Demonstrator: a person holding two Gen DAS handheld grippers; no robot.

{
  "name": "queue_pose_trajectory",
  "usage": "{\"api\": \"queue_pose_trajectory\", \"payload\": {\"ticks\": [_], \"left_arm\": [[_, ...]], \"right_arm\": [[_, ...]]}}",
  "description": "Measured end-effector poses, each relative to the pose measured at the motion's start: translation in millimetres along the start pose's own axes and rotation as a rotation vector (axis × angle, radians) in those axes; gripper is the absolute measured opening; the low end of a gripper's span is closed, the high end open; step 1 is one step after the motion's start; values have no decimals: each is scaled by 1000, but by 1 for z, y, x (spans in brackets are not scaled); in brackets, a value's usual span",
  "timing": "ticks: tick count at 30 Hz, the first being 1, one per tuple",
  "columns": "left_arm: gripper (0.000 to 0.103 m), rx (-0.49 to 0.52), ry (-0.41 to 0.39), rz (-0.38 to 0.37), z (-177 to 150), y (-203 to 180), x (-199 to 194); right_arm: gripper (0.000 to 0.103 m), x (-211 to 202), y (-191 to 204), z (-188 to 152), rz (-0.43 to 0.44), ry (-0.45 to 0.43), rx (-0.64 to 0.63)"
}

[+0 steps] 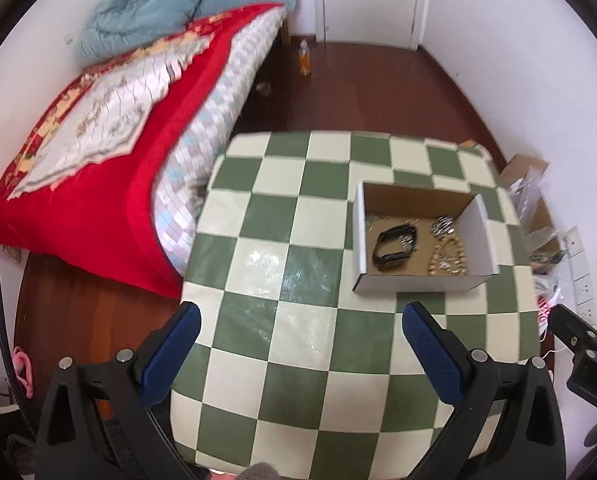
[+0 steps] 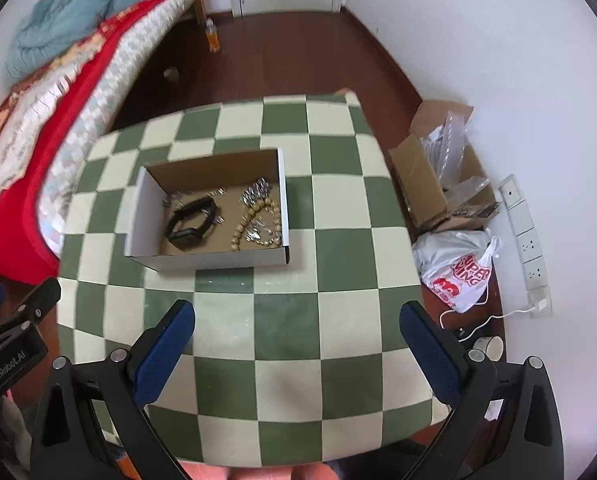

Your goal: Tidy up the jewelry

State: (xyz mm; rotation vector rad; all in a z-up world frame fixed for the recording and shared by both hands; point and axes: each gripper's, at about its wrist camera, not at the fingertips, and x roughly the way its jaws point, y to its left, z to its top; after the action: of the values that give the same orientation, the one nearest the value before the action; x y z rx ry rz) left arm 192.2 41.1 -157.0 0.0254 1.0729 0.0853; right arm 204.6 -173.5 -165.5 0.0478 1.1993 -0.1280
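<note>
An open cardboard box [image 1: 422, 282] [image 2: 214, 258] stands on the green-and-cream checkered table [image 1: 298, 360] [image 2: 290, 320]. Inside lie a black wristband [image 1: 394, 246] [image 2: 190, 222], a wooden bead bracelet [image 1: 448, 258] [image 2: 254, 226] and silver chains [image 1: 442, 224] [image 2: 256, 192]. My left gripper [image 1: 302, 316] is open and empty above the table, nearer than the box and to its left. My right gripper [image 2: 296, 314] is open and empty, hovering in front of the box.
A bed with a red quilt [image 1: 98, 160] [image 2: 26, 120] stands left of the table. An orange bottle [image 1: 305, 58] [image 2: 212, 38] stands on the wooden floor. A carton [image 2: 438, 176], a plastic bag [image 2: 458, 272] and a power strip [image 2: 526, 240] lie by the right wall.
</note>
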Motion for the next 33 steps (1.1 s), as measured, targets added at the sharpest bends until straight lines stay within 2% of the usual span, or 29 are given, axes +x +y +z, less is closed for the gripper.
{"api": "queue_pose_trajectory", "payload": {"ticks": [5,15,17,24,33], "left_arm": [[103,8,-98,-14,-4,1,-56],[103,41,-188,-52,-12,-2,-136],[103,44,-191,-57,-13,-2,-146],[103,20,-123,-75,-9,-4,-160],[103,-19,-125,-45,5,-3,-163]], "right_arm": [[103,-54,-3,-15,0,-111,2],[103,-156,-22,-40,13,-276,27],[103,-171,-26,-43,16,-294,30],[103,-210,-28,-43,2,-299,0],[103,-220,-25,-26,-29,-305,-18]]}}
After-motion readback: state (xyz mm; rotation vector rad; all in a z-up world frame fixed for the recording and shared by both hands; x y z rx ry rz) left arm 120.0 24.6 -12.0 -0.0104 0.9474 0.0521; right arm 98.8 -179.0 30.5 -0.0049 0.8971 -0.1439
